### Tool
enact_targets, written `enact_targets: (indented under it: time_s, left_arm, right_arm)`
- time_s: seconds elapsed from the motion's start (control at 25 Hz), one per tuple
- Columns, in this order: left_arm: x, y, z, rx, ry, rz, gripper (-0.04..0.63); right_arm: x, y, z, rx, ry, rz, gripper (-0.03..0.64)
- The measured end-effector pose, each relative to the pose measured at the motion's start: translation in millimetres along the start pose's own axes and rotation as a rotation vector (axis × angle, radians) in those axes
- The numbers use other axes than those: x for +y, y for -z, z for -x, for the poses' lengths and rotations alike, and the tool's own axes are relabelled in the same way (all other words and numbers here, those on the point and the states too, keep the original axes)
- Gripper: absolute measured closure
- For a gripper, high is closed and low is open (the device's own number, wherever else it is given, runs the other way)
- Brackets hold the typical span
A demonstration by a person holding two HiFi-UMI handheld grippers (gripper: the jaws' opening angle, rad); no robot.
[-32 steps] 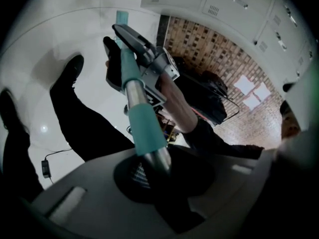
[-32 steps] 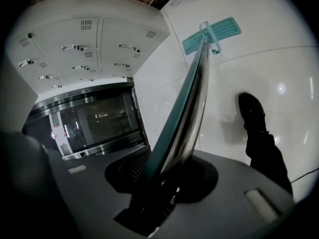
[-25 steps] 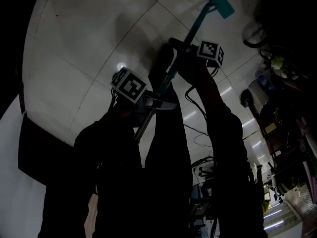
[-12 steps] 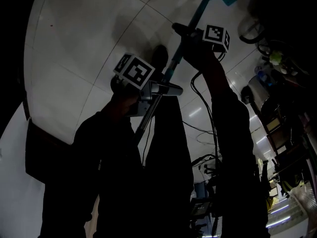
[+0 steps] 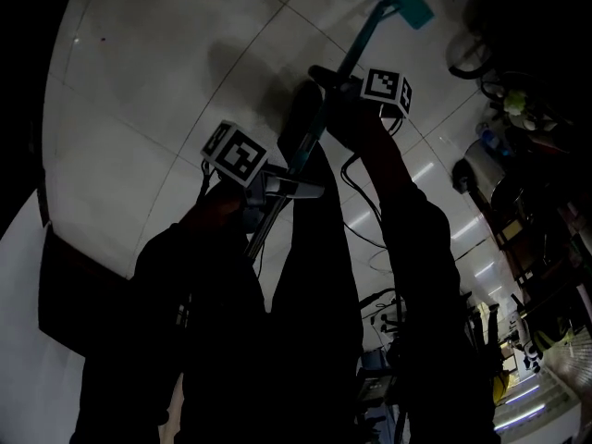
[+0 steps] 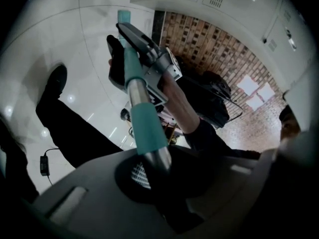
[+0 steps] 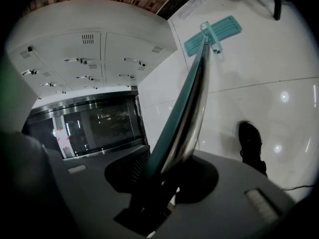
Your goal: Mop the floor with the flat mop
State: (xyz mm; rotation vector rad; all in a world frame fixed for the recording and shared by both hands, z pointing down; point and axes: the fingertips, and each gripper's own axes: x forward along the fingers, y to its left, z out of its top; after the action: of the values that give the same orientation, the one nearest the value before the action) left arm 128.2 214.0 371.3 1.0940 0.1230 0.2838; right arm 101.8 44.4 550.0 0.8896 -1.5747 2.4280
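Two tools, one flat mop (image 5: 368, 35).
The left tool (image 6: 154, 166) clamps its handle (image 7: 192, 108) high, the right tool (image 7: 164, 180) lower, to steer the pad (image 7: 213, 34).

dim, backlit silhouettes — floor (image 5: 139, 91) glare, fisheye edges

Workplace, likely lab or workshop: glossy white tiled floor (image 5: 139, 109), bank of grey lockers (image 7: 84, 54), glass-fronted steel cabinet (image 7: 99, 126).

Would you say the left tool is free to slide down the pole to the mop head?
Probably not: the right tool is shut on the same pole ahead of the left tool, blocking the way.
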Motion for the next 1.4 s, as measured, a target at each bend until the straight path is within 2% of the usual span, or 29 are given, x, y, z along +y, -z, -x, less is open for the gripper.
enact_targets:
  time_s: [0.08,0.48,0.6,0.8,1.0,1.12,1.4]
  left_arm:
    - [11,32,13,0.002,-0.02,0.011,0.54]
    - [61,187,70,-0.026,0.04,0.036,0.534]
    - [80,234,95,-0.02,0.033,0.051,0.532]
    - [101,286,120,-0.035,0.065,0.056,0.528]
    - [120,307,130,-0.038,0.076,0.054,0.528]
    - [117,303,135,-0.046,0.108,0.067,0.528]
    - [112,288,128,-0.028,0.084,0.065,0.528]
  right_arm:
    - [1,34,-7,0.008,0.001,0.001,0.463]
    - [-11,215,-58,0.05,0.01,-0.027,0.463]
    - [-14,271,-78,0.078,0.019,-0.037,0.463]
    - [-19,337,-102,0.109,0.027,-0.06,0.463]
    - [-29,366,-114,0.122,0.035,-0.061,0.463]
    - [-27,362,-119,0.114,0.027,-0.059,0.463]
    - [-25,342,-113,0.099,0.031,-0.062,0.465]
